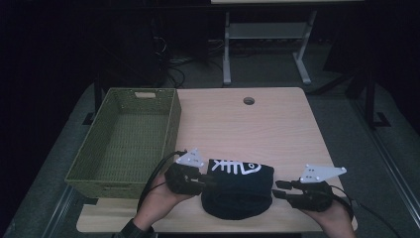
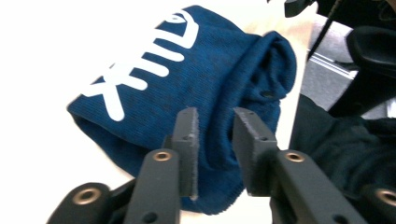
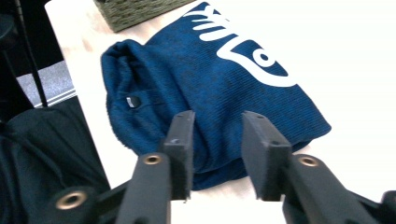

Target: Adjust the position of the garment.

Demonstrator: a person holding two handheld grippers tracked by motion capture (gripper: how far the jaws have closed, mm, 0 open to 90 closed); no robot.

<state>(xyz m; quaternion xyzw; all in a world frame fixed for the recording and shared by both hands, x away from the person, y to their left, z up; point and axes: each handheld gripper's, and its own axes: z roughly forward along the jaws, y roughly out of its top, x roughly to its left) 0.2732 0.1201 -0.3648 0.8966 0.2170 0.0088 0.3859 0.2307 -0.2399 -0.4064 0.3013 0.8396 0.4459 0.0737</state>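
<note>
A folded dark blue garment (image 1: 237,186) with a white fish-bone print lies at the front edge of the wooden table (image 1: 247,124). My left gripper (image 1: 210,179) is at its left edge and my right gripper (image 1: 277,188) at its right edge, both pointing inward. In the left gripper view, the left gripper (image 2: 215,114) has its jaws apart over the garment (image 2: 196,79), and no cloth is pinched. In the right gripper view, the right gripper (image 3: 217,116) also has parted jaws, just short of the garment's (image 3: 210,88) folded edge.
A green woven basket (image 1: 171,124) stands empty along the table's left side, and its corner (image 3: 135,9) appears in the right gripper view. A cable hole (image 1: 248,101) sits near the table's far edge. A desk frame stands on the floor beyond.
</note>
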